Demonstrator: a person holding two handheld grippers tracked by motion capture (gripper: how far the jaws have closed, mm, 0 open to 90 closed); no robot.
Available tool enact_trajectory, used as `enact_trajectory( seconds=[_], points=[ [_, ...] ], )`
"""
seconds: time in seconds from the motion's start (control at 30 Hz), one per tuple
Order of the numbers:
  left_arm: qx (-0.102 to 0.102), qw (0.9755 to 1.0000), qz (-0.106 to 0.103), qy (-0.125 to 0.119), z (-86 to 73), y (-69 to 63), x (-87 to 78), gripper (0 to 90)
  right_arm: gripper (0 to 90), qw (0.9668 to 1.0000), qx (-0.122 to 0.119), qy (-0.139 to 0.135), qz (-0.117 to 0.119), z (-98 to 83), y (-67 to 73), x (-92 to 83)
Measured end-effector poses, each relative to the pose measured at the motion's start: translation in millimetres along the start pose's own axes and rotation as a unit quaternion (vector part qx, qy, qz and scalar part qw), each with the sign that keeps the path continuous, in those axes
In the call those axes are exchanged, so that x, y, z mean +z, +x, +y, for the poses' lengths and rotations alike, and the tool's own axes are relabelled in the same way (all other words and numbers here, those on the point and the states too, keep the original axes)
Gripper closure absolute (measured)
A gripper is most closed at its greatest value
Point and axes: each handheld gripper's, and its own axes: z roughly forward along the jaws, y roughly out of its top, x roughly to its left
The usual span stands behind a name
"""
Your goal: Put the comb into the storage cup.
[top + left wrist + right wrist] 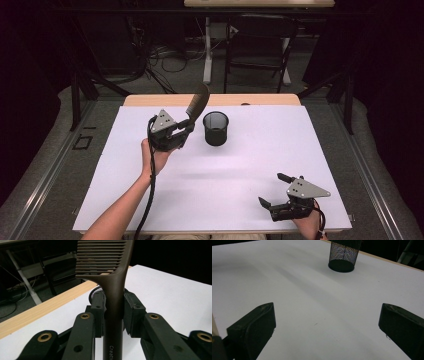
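Left tool (186, 131) pinches dark brown plastic comb (197, 102) by handle beside black mesh cup (215, 128). Right tool (276, 189) spread, idle on bench (240, 165). Risk: comb teeth catch rim, tip cup.

Comb (113, 290) matt brown plastic, smooth. Cup (215, 128) black wire mesh metal. Desk (240, 170) matt white top, pale wood edge. Left claw (113, 305) matt black plastic.
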Motion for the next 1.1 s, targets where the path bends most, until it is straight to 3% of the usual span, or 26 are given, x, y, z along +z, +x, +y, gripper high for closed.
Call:
enact_trajectory(
  seconds=[1.1],
  points=[
    [-0.003,0.9996,0.004,-0.026,18.0,1.3,19.1,72.7,0.6,1.0000,-0.001,0.000,0.000,0.1,-0.5,-0.7]
  ],
)
